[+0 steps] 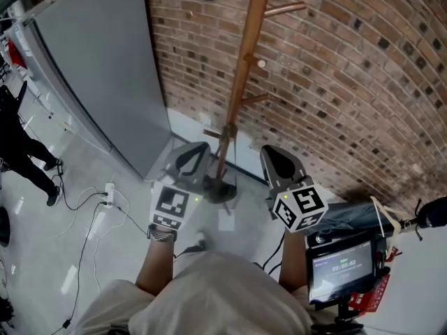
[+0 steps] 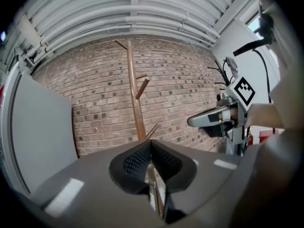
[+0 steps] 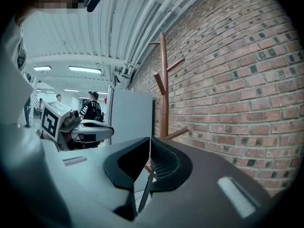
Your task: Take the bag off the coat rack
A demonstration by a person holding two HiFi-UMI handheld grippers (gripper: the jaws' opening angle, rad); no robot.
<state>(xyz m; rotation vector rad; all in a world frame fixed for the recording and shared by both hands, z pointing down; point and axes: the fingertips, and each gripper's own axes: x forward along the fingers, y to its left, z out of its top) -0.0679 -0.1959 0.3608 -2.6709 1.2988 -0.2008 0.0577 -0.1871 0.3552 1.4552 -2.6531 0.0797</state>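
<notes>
I am holding the left gripper (image 1: pixel 192 158) and the right gripper (image 1: pixel 279 160) side by side before the coat rack (image 1: pixel 241 82), each with its jaws pressed together on nothing. I am finding no bag on the rack: every peg (image 1: pixel 283 9) in view is bare. A grey-blue bundle (image 1: pixel 346 215) at the near right may be the bag, but I cannot tell. For a clean lift I am planning to spread one pair of jaws first, pinch the strap, and raise it over the peg's tip rather than tugging outward, which could tip the rack. For writing, I am seeing only square markers on each cube (image 1: pixel 300 206). The digits on the screen (image 1: pixel 340 267) are too small to read.
</notes>
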